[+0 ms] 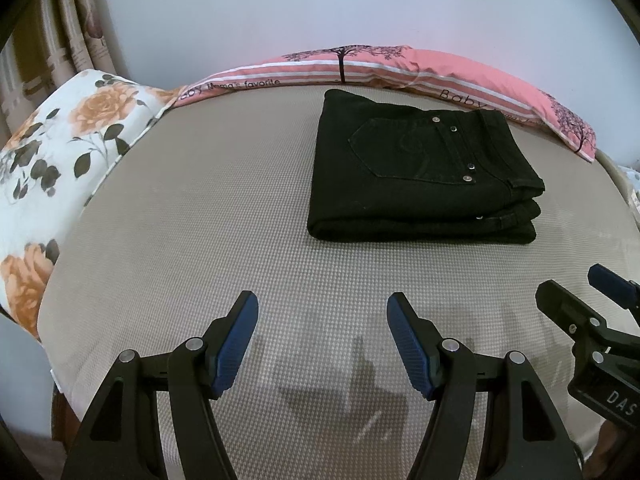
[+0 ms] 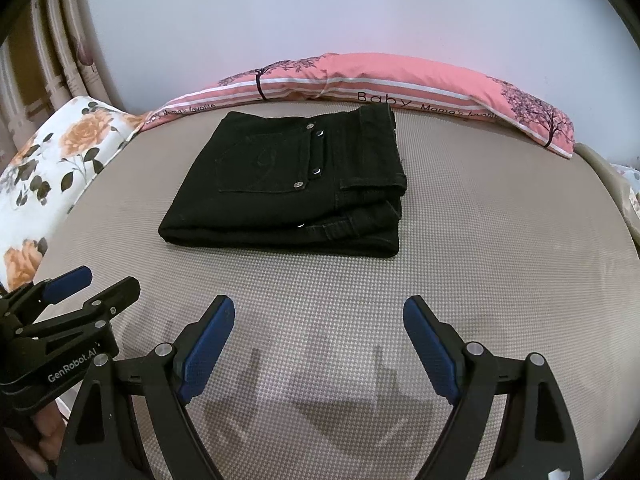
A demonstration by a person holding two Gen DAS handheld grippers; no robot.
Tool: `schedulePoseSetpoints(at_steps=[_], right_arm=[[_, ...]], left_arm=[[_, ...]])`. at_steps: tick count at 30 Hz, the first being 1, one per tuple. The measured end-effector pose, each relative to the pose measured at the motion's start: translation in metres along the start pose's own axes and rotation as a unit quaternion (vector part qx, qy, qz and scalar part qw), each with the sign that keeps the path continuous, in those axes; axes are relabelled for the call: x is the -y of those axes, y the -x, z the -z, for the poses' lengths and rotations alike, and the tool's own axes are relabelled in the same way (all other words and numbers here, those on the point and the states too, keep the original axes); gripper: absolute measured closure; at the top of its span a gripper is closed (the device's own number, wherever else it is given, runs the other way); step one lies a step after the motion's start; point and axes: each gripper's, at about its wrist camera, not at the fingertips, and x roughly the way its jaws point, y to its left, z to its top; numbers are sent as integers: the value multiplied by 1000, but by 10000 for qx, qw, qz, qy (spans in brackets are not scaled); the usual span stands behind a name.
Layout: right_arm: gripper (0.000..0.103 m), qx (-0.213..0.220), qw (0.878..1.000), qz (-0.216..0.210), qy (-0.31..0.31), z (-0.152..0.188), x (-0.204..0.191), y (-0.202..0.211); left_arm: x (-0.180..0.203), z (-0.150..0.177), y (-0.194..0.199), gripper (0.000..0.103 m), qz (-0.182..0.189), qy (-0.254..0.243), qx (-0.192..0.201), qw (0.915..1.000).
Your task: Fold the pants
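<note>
Pants: we've got the black pants folded into a thick squarish bundle, several layers stacked, lying flat on the beige mat. A back pocket with small metal rivets faces up, and the waistband end is on the right side of the bundle.

Where they sit: toward the far side of the mat, close to the pink pillow but we can't tell if they actually touch it. Well apart from both tongs.

Left gripper: our left gripper hovers over the near part of the mat, jaws spread wide, nothing between the blue pads. Just bare mat and its own shadow below.

Right gripper: same deal, the right gripper is spread wide over the near mat with nothing in it. From this view the pants sit ahead and a bit left.

Side by side: each tong peeks into the other's camera, the left gripper at the left edge, the right gripper at the right edge, near each other but apart.

Surroundings: pink pillow with tree prints and "Baby Mama's favorite" lettering along the far edge, a floral pillow with orange roses on the left, plain pale wall behind.
</note>
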Motion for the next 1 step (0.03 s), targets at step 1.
schedulePoseSetpoints(at_steps=[1], right_arm=[[19, -3, 10000, 12, 2, 0, 0, -1]], left_arm=[[0, 0, 0, 35, 7, 4, -1, 10000]])
